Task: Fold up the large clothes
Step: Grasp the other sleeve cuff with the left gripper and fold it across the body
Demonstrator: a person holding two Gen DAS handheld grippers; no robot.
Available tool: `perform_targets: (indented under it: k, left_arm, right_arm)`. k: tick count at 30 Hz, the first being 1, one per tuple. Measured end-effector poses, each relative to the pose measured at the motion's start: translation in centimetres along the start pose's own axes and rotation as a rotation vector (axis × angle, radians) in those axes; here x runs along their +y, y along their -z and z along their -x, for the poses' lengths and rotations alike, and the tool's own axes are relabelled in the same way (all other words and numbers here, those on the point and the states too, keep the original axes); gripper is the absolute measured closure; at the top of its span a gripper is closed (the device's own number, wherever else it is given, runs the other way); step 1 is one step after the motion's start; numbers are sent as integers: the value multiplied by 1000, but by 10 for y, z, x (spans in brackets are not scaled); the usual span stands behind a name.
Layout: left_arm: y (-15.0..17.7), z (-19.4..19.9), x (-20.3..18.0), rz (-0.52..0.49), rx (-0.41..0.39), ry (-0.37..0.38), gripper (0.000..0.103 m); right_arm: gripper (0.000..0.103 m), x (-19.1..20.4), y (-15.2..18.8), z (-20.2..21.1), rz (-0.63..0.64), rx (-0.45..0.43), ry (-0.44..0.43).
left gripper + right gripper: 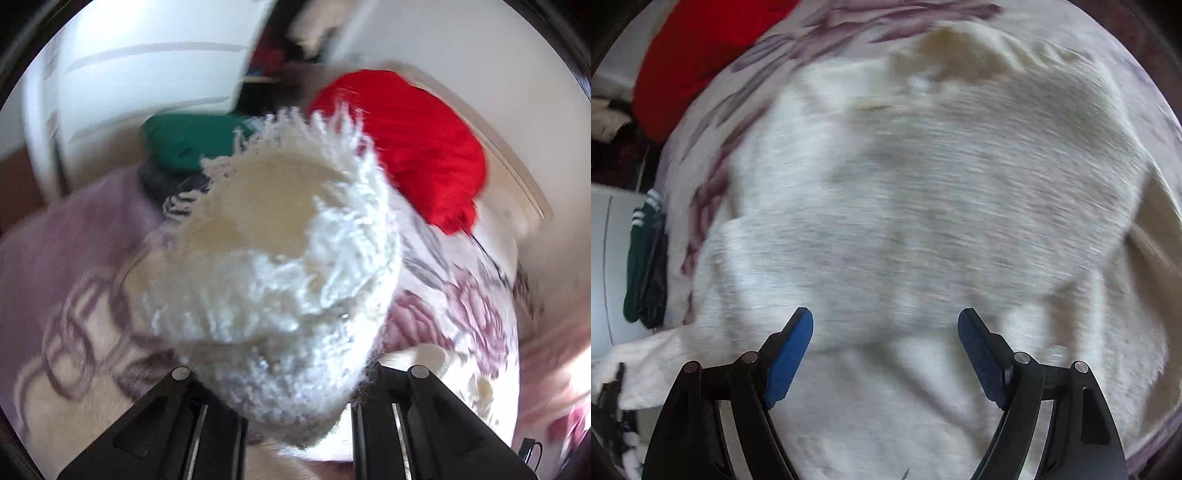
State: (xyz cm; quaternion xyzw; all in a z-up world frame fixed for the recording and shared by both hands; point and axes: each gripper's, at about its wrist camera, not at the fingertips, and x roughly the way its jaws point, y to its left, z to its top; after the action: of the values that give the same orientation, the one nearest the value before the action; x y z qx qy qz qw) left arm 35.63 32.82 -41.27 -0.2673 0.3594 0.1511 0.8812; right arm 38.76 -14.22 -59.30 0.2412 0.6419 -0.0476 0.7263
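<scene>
Our left gripper is clamped on a bunched, fringed edge of the white fuzzy garment, lifted toward the camera, likely to carry a fold. Our right gripper, fingers apart, hovers over the garment spread on the floral blanket.

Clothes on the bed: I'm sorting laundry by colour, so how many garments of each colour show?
White fluffy garment: 1
Red garment: 1
Green garment: 1
Dark grey garment, under the green one: 1
Total: 4
They lie on a floral blanket, not counted.
</scene>
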Motion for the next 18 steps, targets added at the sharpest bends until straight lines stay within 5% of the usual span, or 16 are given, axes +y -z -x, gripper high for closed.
perform_targets:
  k: [3,7,13,18]
  left_arm:
    - [2,7,-69,-173,-27,32,93]
    - [44,1,-183,-406,14,124,93]
    - [178,-35,-350,-663,200,245,93]
    - [275,-67,-439,-783,328,259,93]
  right_arm:
    - [20,-44,-5,1,-64,-17,81]
    - [13,-95,-15,18,-161,-82,52]
    - [13,-180,-30,51,-239,-122,14]
    - [13,-262,-45,80,-283,-120,34]
